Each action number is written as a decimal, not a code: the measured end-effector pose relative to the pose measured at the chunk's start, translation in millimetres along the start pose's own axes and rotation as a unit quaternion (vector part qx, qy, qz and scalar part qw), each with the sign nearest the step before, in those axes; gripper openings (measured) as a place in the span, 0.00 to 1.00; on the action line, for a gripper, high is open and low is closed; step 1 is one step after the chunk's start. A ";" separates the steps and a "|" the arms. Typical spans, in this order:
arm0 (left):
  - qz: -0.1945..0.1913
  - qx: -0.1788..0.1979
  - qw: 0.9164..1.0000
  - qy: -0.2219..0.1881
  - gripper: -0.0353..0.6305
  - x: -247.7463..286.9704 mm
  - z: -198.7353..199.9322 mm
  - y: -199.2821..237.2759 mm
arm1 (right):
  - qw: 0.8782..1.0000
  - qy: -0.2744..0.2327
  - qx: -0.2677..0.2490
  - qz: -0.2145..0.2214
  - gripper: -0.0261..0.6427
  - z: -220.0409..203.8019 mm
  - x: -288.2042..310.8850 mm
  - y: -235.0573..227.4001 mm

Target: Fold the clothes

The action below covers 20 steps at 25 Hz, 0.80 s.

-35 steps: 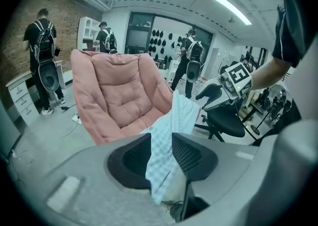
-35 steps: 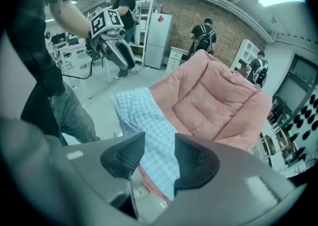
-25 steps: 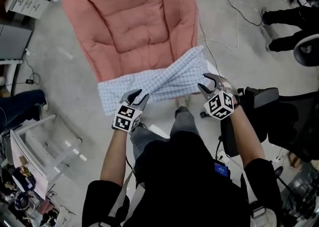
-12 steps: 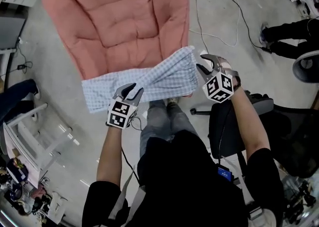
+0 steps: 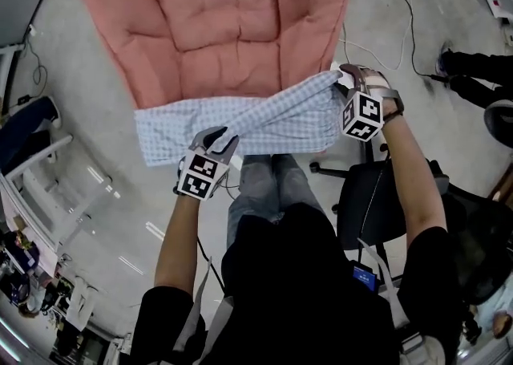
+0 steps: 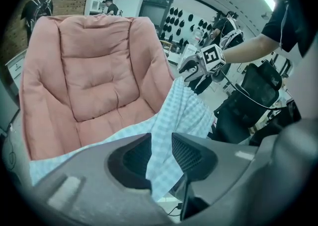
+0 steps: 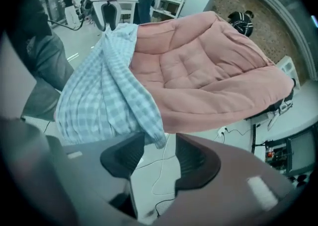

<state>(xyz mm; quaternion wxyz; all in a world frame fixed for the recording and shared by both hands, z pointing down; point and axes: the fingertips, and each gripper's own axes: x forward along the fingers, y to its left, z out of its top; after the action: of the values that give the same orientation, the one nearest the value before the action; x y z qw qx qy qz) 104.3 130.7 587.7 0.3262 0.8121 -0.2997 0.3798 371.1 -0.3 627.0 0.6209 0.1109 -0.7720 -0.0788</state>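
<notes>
Two grippers are being shown with one checked garment (image 5: pixel 264 119) stretched between them, above the front edge of the pink cushion (image 5: pixel 216 26).

Risk 1: the right end of the garment is being put in danger of dropping. The right gripper (image 7: pixel 161 145) is being held with its jaws moderately apart, having just been opening. Only a hem corner is reaching into their mouth, lying against one pad, while bare floor (image 5: pixel 96 171) is being seen through the rest of the gap. No squeeze is being applied there. Should that corner be let go short of the cushion, the cloth is judged likely to swing down toward the floor rather than onto the padding.

Risk 2: the garment is being carried twisted and bunched along its middle. Any fold laid now is judged likely to come out creased or skewed unless the cloth is flattened first.

Risk 3: with the right end loose, the whole weight is being left to the left gripper (image 6: pixel 160 143). Its jaws are being kept narrow and pressed on a thin band of the checked fabric running between the pads. A sharp pull is judged capable of drawing that band out.

Toward its left end, the garment appears to be resting along the cushion's front edge.
</notes>
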 end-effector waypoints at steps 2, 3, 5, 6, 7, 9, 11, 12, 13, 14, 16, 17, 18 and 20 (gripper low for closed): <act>0.000 -0.001 1.000 0.007 0.26 4.4 -5.8 6.4 | 1.000 0.010 -0.023 0.015 0.33 2.4 12.4 0.9; -0.001 0.000 1.000 0.009 0.26 6.5 -7.8 8.9 | 0.999 0.014 -0.030 0.023 0.33 3.9 17.0 1.6; -0.004 0.004 1.000 0.014 0.26 11.0 -9.3 11.9 | 0.998 0.020 -0.036 0.037 0.32 5.2 22.4 2.7; -0.006 0.005 1.000 0.015 0.26 13.8 -9.5 12.6 | 0.998 0.022 -0.038 0.040 0.27 5.3 23.7 2.6; -0.009 0.007 1.000 0.017 0.26 16.4 -9.9 12.8 | 0.998 0.022 -0.038 0.040 0.18 5.4 23.9 2.2; -0.012 0.013 1.000 0.022 0.26 20.4 -11.8 11.8 | 0.998 0.023 -0.035 0.037 0.12 5.4 19.1 1.7; -0.013 0.024 0.999 0.026 0.26 24.0 -14.5 9.8 | 0.999 0.020 -0.024 0.031 0.12 5.5 6.1 1.7; -0.013 0.030 0.999 0.027 0.26 26.3 -15.9 8.6 | 0.999 0.016 -0.015 0.028 0.12 5.8 -2.5 2.1; -0.012 0.038 0.999 0.030 0.26 28.4 -16.9 6.8 | 1.000 0.010 -0.007 0.024 0.12 5.9 -11.8 3.2; -0.011 0.048 0.998 0.036 0.27 30.2 -17.3 4.0 | 1.000 0.005 0.003 0.021 0.12 5.5 -21.5 5.2; -0.009 0.083 0.995 0.050 0.31 34.4 -15.5 -5.4 | 1.000 -0.003 0.023 0.020 0.12 1.9 -39.9 11.6; -0.008 0.108 0.993 0.056 0.32 37.3 -13.8 -12.1 | 0.999 -0.007 0.033 0.020 0.12 -0.5 -48.1 15.8; -0.009 0.133 0.989 0.063 0.32 40.7 -12.3 -19.9 | 0.999 -0.010 0.043 0.021 0.12 -2.7 -55.6 20.2; -0.012 0.180 0.981 0.074 0.32 47.9 -10.7 -36.3 | 0.998 -0.016 0.057 0.021 0.12 -6.5 -68.6 29.1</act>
<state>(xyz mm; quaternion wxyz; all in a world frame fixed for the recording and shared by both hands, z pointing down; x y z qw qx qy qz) 151.8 149.5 621.0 0.2006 0.8307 -0.1924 0.4824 389.3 46.2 571.4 0.6024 0.1288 -0.7874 -0.0233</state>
